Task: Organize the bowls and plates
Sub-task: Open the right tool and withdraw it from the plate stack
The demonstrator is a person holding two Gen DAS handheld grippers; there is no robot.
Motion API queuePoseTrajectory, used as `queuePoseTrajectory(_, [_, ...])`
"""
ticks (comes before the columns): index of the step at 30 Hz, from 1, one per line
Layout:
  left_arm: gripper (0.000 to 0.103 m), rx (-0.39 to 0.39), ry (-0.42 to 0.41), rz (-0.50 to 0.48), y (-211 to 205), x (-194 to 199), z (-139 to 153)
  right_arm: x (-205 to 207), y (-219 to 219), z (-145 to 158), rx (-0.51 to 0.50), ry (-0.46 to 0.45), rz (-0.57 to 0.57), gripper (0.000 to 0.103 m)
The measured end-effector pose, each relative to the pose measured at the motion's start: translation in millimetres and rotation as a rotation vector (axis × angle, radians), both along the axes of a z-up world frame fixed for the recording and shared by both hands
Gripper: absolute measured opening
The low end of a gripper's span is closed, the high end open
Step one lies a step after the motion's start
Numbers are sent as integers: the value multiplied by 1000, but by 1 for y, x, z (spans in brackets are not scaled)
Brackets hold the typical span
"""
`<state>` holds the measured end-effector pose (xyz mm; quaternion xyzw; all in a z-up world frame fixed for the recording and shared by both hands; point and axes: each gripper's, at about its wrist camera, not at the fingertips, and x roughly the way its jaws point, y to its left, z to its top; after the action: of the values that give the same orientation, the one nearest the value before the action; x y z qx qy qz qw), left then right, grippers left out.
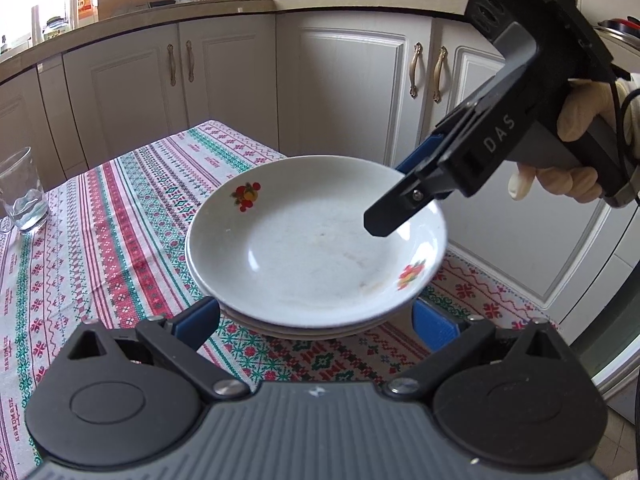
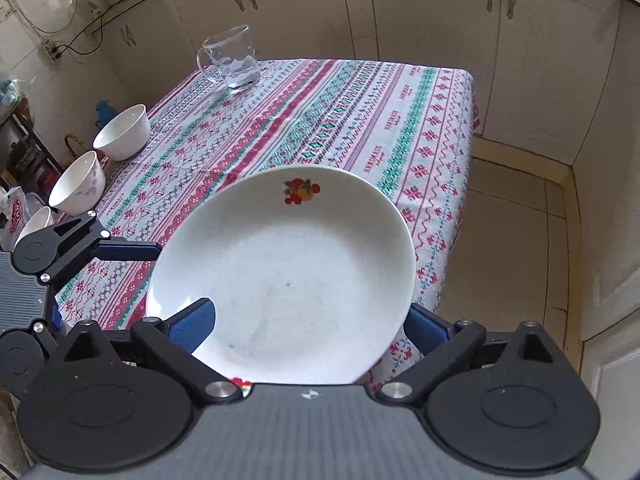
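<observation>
The top plate [image 1: 316, 240] is seen resting on a short stack of like plates [image 1: 304, 330] near the corner of the tabletop [image 1: 120, 220], which is covered by a striped patterned cloth. It is judged to be glazed ceramic: stiff, fairly heavy for its size, smooth enough to slip between pads, and liable to chip or break if dropped or knocked against the plate below. The rim is judged the only sensible place to take hold, one finger over the lip and one under it, well in from the edge.

The right hand-held gripper [image 1: 394, 200] is held over the far right rim with its jaws spread wide; one finger hangs above the inner slope, the other is seen beyond the rim, and nothing is pinched. The left hand-held gripper [image 1: 316, 320] is likewise released, its blue pads [image 1: 200, 322] standing either side of the near edge of the stack without pressing on it.

Three white bowls [image 2: 78, 184] are seen along the left edge of the tabletop, well apart from the stack, and a glass mug [image 2: 230, 60] stands at the far side.
</observation>
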<state>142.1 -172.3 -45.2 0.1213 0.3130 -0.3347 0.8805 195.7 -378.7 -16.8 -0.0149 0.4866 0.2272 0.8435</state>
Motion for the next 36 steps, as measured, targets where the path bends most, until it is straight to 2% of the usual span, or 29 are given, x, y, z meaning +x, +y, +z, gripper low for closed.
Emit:
queuePoseTrajectory(7, [101, -13, -15, -11, 8, -8, 7, -21, 5, 14, 12, -80, 2, 103])
queuePoseTrajectory(11, [101, -9, -21, -4, 18, -15, 14, -39, 19, 26, -10, -163, 10, 103])
queuePoseTrajectory(18, [102, 5, -44, 25, 40, -36, 25, -64, 51, 32, 22, -261, 25, 103])
queuePoseTrajectory(23, [102, -19, -54, 79, 63, -51, 31, -79, 90, 32, -96, -348, 5, 103])
queuePoseTrajectory(30, [102, 9, -76, 176, 104, -77, 32, -102, 129, 23, -89, -417, 22, 103])
queuePoseTrajectory(36, [102, 10, -74, 254, 142, -102, 32, -119, 156, 16, -63, -411, 60, 103])
